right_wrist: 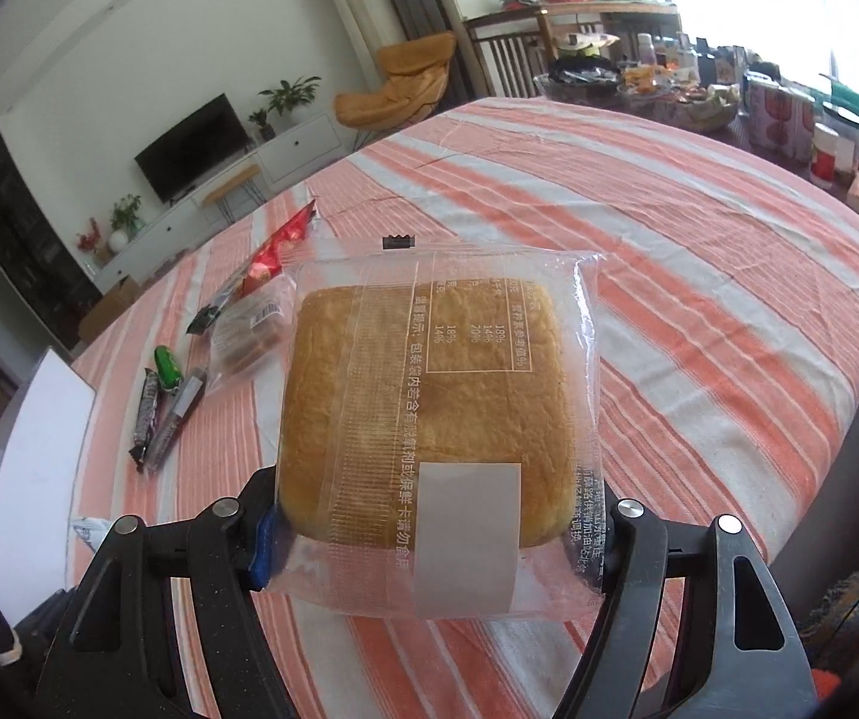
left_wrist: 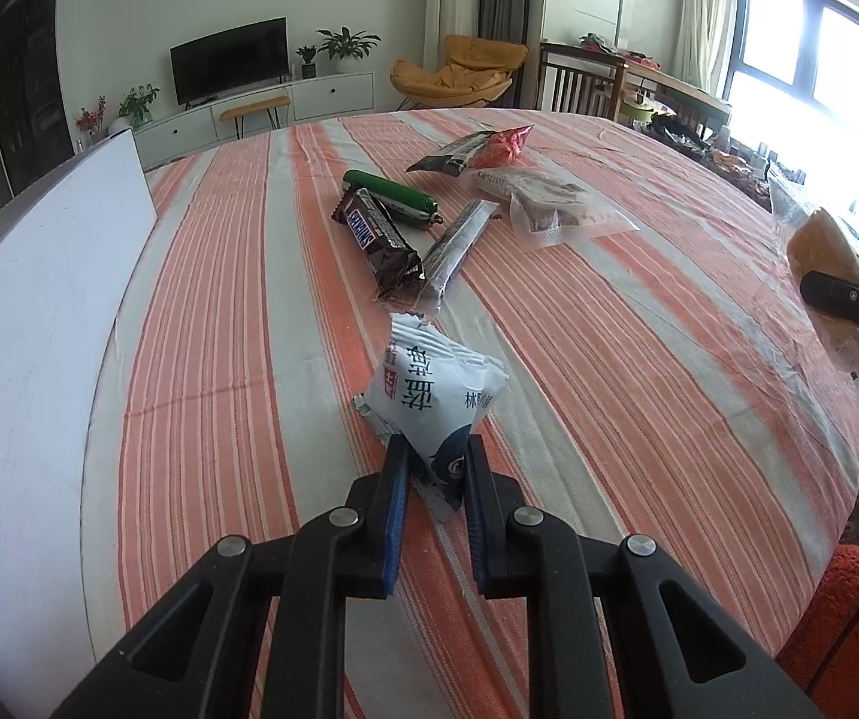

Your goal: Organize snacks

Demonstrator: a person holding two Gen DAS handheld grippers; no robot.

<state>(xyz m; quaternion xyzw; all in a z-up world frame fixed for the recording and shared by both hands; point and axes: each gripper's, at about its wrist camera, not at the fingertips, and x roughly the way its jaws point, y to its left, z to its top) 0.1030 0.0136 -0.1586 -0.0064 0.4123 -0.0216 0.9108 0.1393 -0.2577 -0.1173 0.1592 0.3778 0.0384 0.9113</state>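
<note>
My left gripper (left_wrist: 434, 449) is shut on a white snack packet with dark lettering (left_wrist: 438, 395), held above the striped cloth. My right gripper (right_wrist: 435, 515) is shut on a clear bag holding a square golden cake (right_wrist: 429, 407), held above the table; it also shows at the right edge of the left wrist view (left_wrist: 831, 251). Further off lie a Snickers bar (left_wrist: 378, 233), a green tube snack (left_wrist: 393, 195), a dark stick pack (left_wrist: 459, 248), a clear bag of brown biscuits (left_wrist: 555, 207) and a red packet (left_wrist: 477, 150).
The round table has an orange and white striped cloth (left_wrist: 220, 359). A white board (left_wrist: 28, 323) lies at its left edge. Bowls, jars and cans (right_wrist: 777, 114) crowd the far right side. A yellow chair (left_wrist: 459, 75) and TV (left_wrist: 229, 57) stand beyond.
</note>
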